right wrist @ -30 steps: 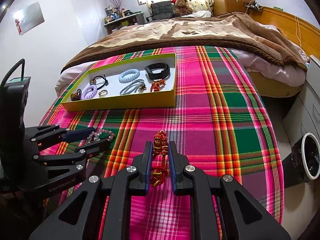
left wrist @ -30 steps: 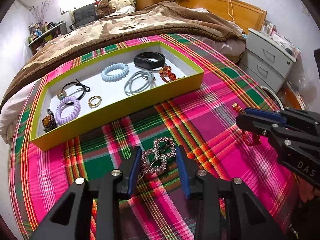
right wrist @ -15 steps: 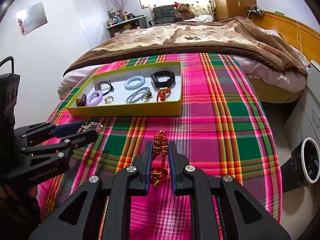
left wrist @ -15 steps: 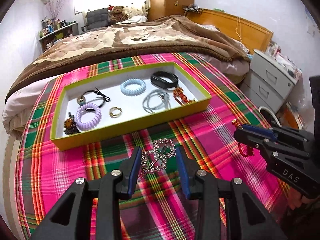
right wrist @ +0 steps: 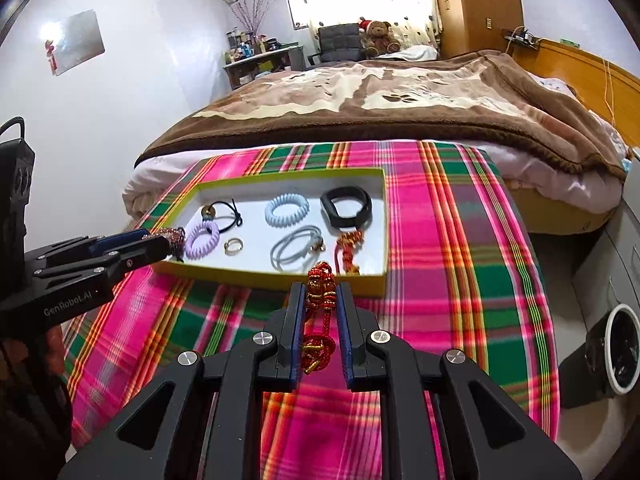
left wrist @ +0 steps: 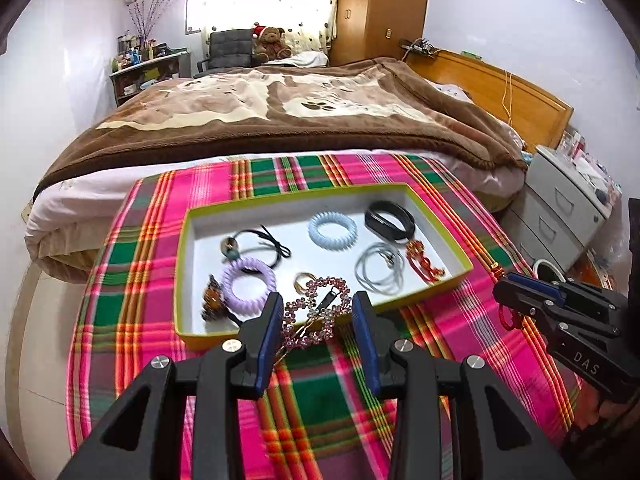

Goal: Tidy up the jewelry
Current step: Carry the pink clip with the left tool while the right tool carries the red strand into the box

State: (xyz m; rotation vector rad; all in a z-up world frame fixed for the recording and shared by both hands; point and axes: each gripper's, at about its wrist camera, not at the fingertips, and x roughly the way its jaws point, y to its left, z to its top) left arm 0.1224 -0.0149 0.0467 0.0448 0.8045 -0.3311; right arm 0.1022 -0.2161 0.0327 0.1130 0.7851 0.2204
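Observation:
My left gripper (left wrist: 316,312) is shut on a pink rhinestone hair clip (left wrist: 316,314) and holds it in the air at the near edge of the yellow-green tray (left wrist: 182,248). My right gripper (right wrist: 320,300) is shut on a red knotted cord charm (right wrist: 320,288), raised above the plaid cloth just short of the tray (right wrist: 280,276). The tray holds a blue coil hair tie (left wrist: 332,230), a lilac coil tie (left wrist: 248,282), a black band (left wrist: 390,218), white cords (left wrist: 380,266), a red charm (left wrist: 422,260), a gold ring (right wrist: 233,245) and a black elastic (left wrist: 260,242).
The tray lies on a pink and green plaid cloth (left wrist: 320,392) on the foot of a bed with a brown blanket (left wrist: 280,112). A grey drawer unit (left wrist: 560,208) stands at the right. A white bin (right wrist: 622,354) stands on the floor to the right.
Both grippers have risen and moved forward toward the tray, carrying the hair clip and the red charm off the cloth.

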